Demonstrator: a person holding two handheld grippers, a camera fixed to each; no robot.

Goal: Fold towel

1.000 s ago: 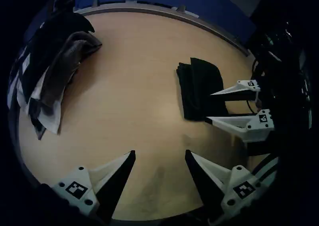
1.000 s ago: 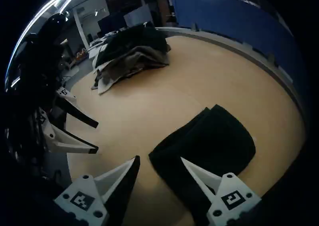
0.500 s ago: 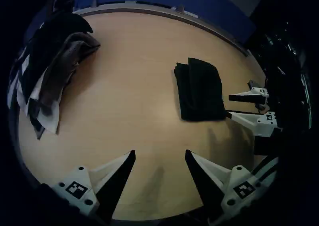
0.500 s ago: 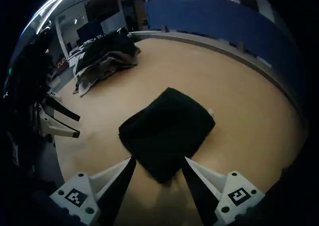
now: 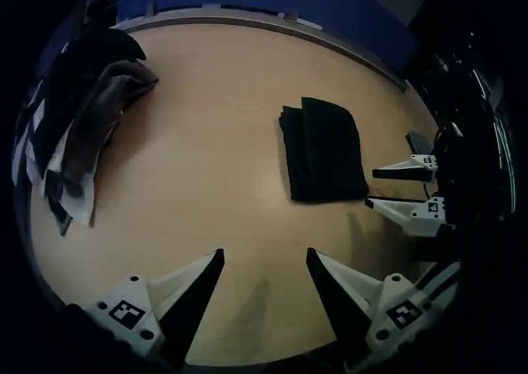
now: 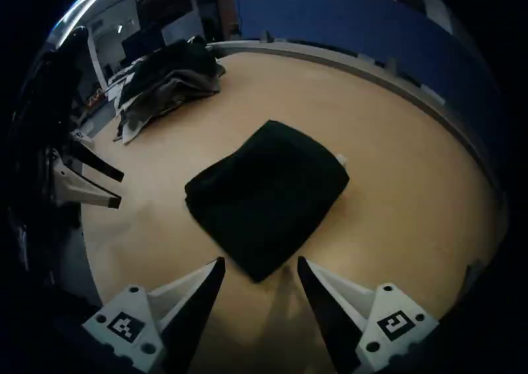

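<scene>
A folded black towel lies flat mid-desk. The left hand-held gripper and right hand-held gripper hover nearby, fingers apart, empty. Clothes are piled at one desk corner.

Wooden table, blue partition

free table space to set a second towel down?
Widest bare patch: table between the cloth pile and the folded towel, running down to the left gripper. Also bare between towel and blue partition. Crowded: the pile's side, and by the right gripper at the towel's edge.
</scene>
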